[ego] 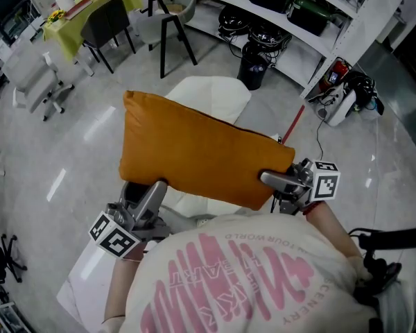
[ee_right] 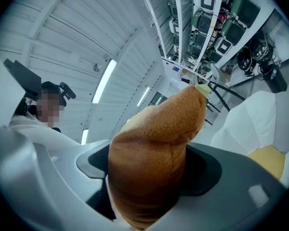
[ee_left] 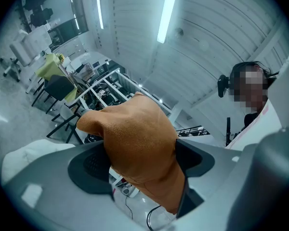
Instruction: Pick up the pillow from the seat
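Observation:
An orange-brown pillow hangs flat in the air above the white seat, held at its near edge by both grippers. My left gripper pinches the near left part of the pillow, whose fabric bulges between the dark pads. On the near right corner my right gripper is shut, and the pillow is squeezed thick between its jaws. Both gripper views look upward along the pillow toward the ceiling.
A person's white shirt with pink print fills the bottom of the head view. Beyond the seat stand a black bin, dark chairs, a table with a yellow-green cloth and shelving. Cables and devices lie at the right.

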A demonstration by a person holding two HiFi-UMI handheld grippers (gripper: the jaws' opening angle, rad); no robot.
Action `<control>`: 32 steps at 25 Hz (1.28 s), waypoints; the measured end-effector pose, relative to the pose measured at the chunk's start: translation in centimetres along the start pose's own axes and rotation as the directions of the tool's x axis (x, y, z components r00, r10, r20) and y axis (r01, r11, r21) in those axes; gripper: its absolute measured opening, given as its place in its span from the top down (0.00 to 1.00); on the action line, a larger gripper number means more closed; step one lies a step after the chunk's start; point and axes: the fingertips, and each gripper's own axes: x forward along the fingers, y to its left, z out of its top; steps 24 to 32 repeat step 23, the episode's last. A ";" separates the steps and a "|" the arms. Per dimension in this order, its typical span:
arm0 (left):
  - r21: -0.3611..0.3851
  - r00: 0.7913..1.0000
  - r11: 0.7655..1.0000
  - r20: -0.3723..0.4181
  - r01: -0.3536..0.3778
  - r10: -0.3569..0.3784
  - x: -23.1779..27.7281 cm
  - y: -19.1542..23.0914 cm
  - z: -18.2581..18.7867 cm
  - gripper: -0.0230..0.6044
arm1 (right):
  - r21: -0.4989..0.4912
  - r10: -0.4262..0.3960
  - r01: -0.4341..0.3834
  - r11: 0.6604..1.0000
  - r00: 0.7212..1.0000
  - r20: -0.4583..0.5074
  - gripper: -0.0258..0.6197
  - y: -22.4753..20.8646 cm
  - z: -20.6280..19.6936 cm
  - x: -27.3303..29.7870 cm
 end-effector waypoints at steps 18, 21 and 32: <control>-0.003 1.000 1.000 -0.010 -0.015 0.015 0.1 0.1 -0.6 0.31 | 0.015 0.002 -0.002 1.000 1.000 -0.014 0.36 -0.6 -0.3 -0.2; -0.002 1.000 1.000 -0.009 -0.018 0.018 0.2 0.3 -0.6 0.31 | 0.018 0.003 -0.003 1.000 1.000 -0.019 0.36 -0.9 -0.2 -0.2; -0.002 1.000 1.000 -0.007 -0.018 0.018 0.4 0.5 -0.5 0.31 | 0.018 0.003 -0.003 1.000 1.000 -0.023 0.36 -1.2 0.0 -0.1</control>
